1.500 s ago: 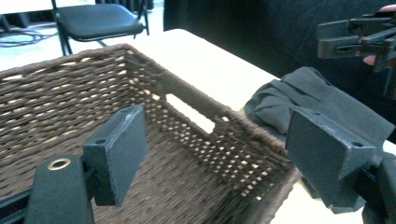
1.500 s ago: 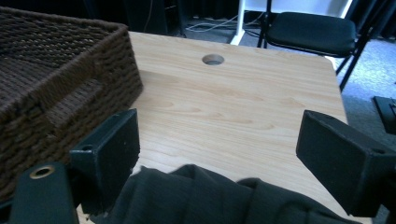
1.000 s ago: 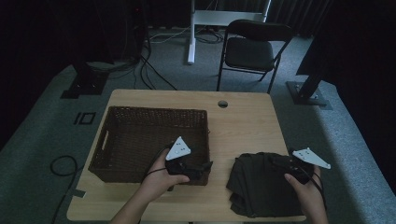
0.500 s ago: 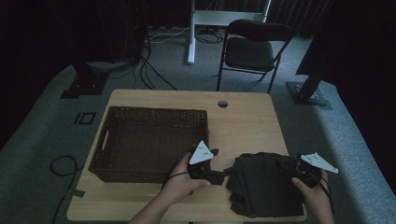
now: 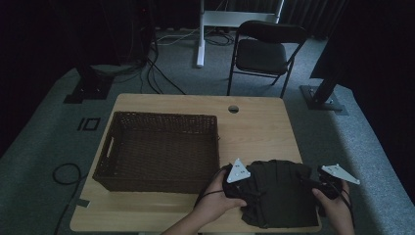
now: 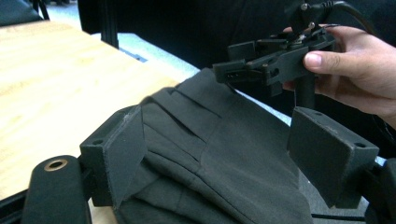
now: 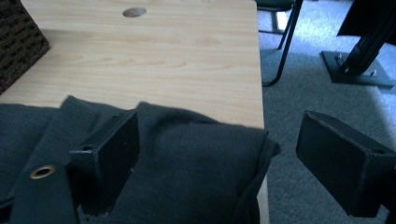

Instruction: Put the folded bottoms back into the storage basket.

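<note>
The folded dark garment point(image 5: 279, 196) lies at the near right corner of the table point(image 5: 254, 127), roughly at 5 o'clock from the table's middle, its right edge reaching the table's side. It is a thick, layered bundle with pleats and folds across its top; in the right gripper view its corner point(image 7: 243, 149) hangs just over the table edge.

The left gripper point(image 6: 219, 158) sits at the garment's 9 o'clock side, jaws spread wide with the cloth's edge between them, and the pads do not press on it. The right gripper point(image 7: 219, 158) sits at the garment's 3 o'clock side, jaws likewise wide apart, one jaw over the cloth and the other out past the table edge above the floor; nothing is clamped. In the left gripper view the right gripper point(image 6: 275, 60) hovers above the far side of the bundle, a hand point(image 6: 359, 70) around it.

At 9 to 10 o'clock from the garment stands the woven basket point(image 5: 156, 147), dark brown, with nothing visible in it. Beyond the table, at 12 o'clock, a folding chair point(image 5: 266, 54) stands on the carpet.

As I judge it, the work is at its beginning: both grippers are placed either side of the garment, but no grip is made. Left to do are closing on the cloth, lifting it, and probably carrying it into the basket.
</note>
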### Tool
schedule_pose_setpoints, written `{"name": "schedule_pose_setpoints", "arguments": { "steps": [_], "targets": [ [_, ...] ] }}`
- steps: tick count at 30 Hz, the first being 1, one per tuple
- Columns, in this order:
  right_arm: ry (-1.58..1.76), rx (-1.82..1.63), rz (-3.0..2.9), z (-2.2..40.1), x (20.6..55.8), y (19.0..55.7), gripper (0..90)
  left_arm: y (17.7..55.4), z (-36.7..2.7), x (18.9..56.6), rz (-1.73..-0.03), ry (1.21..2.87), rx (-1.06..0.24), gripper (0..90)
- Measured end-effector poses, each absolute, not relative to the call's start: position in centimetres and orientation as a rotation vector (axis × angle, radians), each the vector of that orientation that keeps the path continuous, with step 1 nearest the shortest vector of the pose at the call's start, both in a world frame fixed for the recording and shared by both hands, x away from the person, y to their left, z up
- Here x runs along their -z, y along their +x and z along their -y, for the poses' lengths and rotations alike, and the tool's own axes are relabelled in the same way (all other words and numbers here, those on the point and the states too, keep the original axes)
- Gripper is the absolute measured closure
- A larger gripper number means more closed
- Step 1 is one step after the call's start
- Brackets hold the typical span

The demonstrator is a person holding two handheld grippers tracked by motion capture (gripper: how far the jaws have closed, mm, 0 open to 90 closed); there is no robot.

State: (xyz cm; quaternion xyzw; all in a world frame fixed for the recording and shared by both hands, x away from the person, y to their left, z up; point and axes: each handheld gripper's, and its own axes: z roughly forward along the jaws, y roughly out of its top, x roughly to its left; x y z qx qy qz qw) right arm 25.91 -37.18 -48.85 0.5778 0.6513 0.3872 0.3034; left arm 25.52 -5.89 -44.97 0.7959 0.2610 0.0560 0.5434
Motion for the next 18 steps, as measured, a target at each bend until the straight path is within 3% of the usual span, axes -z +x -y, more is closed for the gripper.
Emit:
{"name": "schedule_pose_setpoints", "arguments": {
  "steps": [18],
  "targets": [
    [1.594, -0.975, -1.766, 38.6, 52.0, 26.0, 12.8, 24.9, 9.0, 50.1, -0.790, 1.940, -0.159, 19.6]
  ]
}}
